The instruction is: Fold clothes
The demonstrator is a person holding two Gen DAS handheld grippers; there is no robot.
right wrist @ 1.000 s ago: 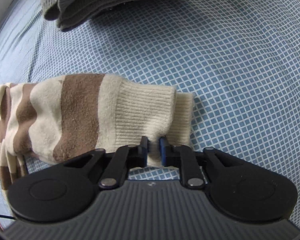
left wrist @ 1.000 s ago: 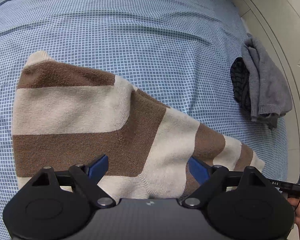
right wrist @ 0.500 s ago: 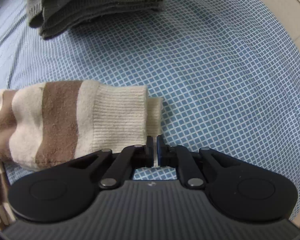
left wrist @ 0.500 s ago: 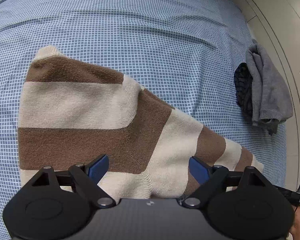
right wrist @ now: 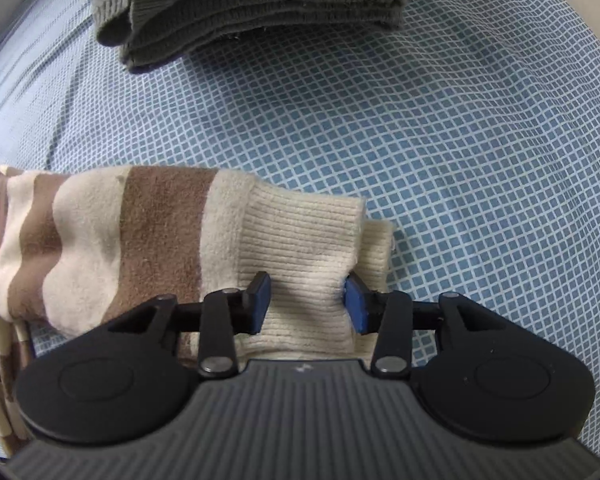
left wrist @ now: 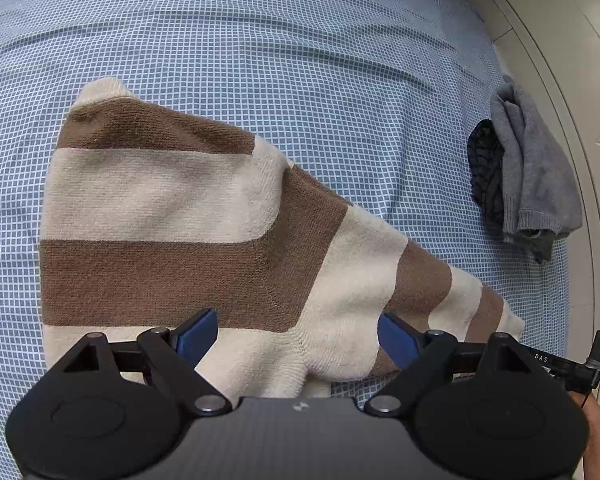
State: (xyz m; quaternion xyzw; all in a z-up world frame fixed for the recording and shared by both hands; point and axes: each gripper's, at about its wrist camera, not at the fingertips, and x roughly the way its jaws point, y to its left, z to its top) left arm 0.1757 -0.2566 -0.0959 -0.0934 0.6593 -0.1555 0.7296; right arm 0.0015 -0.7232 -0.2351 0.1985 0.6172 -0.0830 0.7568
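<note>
You have one striped sweater (left wrist: 188, 240) flat on the blue checked bedsheet (left wrist: 300, 60). Your left gripper (left wrist: 298, 336) hovers over its body, jaws wide apart. Your right gripper (right wrist: 306, 300) straddles the ribbed cuff (right wrist: 300, 240), jaws opening. One folded dark green sweater (right wrist: 252, 8) and one grey bundle (left wrist: 532, 172) sit near the sheet's edges, bare sheet between.

bedsheet (left wrist: 300, 60): blue checked, wrinkled | wall (left wrist: 572, 40): cream, beside bed

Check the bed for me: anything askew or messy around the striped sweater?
Slightly. The striped sweater's sleeve cuffs lie offset, the lower one poking out past the upper. The right gripper's jaws are opening over them. A grey garment lies crumpled at the bedspread's edge; nothing looks damaged.
</note>
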